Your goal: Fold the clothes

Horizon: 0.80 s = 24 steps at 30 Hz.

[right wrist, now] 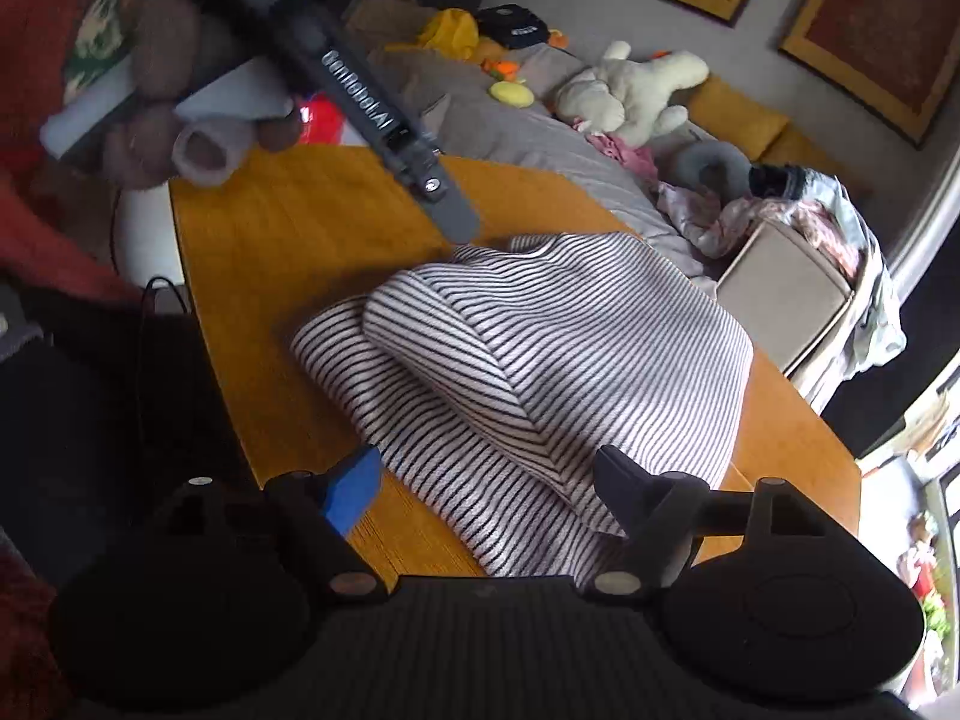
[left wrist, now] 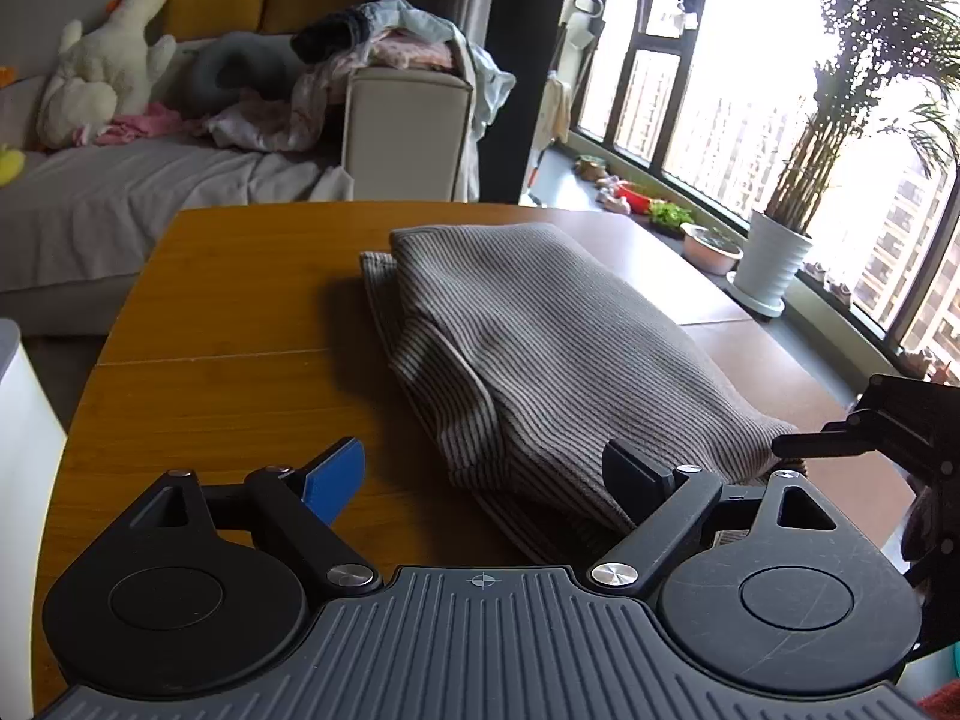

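Observation:
A striped grey-and-black garment (left wrist: 540, 354) lies folded in a thick bundle on the wooden table (left wrist: 228, 324). It also shows in the right wrist view (right wrist: 540, 360). My left gripper (left wrist: 486, 474) is open, its jaws wide apart at the near end of the bundle, holding nothing. My right gripper (right wrist: 486, 480) is open too, its jaws straddling the bundle's near corner, empty. The right gripper shows at the right edge of the left wrist view (left wrist: 864, 432). The left gripper's body reaches in from the upper left of the right wrist view (right wrist: 372, 114).
A sofa (left wrist: 120, 210) with a white plush toy (left wrist: 102, 66) and a pile of loose clothes (left wrist: 390, 54) stands beyond the table. A windowsill with potted plants (left wrist: 774, 264) runs along the right. The table's wooden top (right wrist: 288, 216) extends left of the garment.

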Tool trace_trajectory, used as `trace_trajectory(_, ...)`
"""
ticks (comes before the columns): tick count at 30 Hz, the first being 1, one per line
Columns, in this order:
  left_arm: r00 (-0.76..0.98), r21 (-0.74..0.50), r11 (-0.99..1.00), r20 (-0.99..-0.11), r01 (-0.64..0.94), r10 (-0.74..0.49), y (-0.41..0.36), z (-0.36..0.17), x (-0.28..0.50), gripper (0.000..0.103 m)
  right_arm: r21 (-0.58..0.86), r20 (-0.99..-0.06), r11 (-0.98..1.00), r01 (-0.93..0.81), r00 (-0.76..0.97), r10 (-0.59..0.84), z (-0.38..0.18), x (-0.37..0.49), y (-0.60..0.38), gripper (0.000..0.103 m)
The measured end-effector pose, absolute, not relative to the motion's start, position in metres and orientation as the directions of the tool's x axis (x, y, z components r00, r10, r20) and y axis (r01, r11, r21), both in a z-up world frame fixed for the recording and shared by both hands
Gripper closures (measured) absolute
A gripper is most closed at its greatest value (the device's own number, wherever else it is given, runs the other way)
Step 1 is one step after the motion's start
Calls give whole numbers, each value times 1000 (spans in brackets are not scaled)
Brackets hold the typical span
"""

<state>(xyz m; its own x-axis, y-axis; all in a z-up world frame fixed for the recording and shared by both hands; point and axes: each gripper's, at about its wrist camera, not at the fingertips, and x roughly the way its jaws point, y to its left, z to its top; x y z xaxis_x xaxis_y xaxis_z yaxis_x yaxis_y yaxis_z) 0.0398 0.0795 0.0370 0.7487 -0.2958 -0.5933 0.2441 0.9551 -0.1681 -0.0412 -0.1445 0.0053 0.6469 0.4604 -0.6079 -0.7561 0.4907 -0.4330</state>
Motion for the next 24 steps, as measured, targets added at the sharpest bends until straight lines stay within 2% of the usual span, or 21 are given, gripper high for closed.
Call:
trace_trajectory(5, 751, -165, 959, -596, 232, -284, 82, 39, 40, 12, -486, -589, 460, -743, 667, 456, 2, -38, -132, 23)
trace_trajectory(6, 751, -166, 959, -597, 229, -282, 83, 39, 40, 12, -471, -594, 476, -743, 665, 452, 4, -34, -131, 26)
trace_trajectory(7, 751, -167, 959, -597, 227, -282, 84, 38, 40, 12, -445, -601, 498, -744, 661, 450, 6, -29, -131, 33)
trace_trajectory(11, 750, -149, 954, -591, 260, -297, 83, 39, 35, 9, -96, -639, 692, -715, 578, 508, 27, 12, -153, 40)
trace_trajectory(15, 744, -110, 934, -576, 340, -338, 78, 41, 28, 7, 111, -633, 740, -663, 527, 567, 31, 35, -177, 40)
trace_trajectory(21, 723, -28, 895, -579, 445, -377, 59, 34, 17, 5, 139, -614, 744, -653, 533, 582, 25, 33, -182, 40)
trace_trajectory(24, 705, 2, 872, -590, 490, -395, 50, 30, 13, 4, 100, -610, 742, -662, 549, 572, 25, 33, -176, 40)
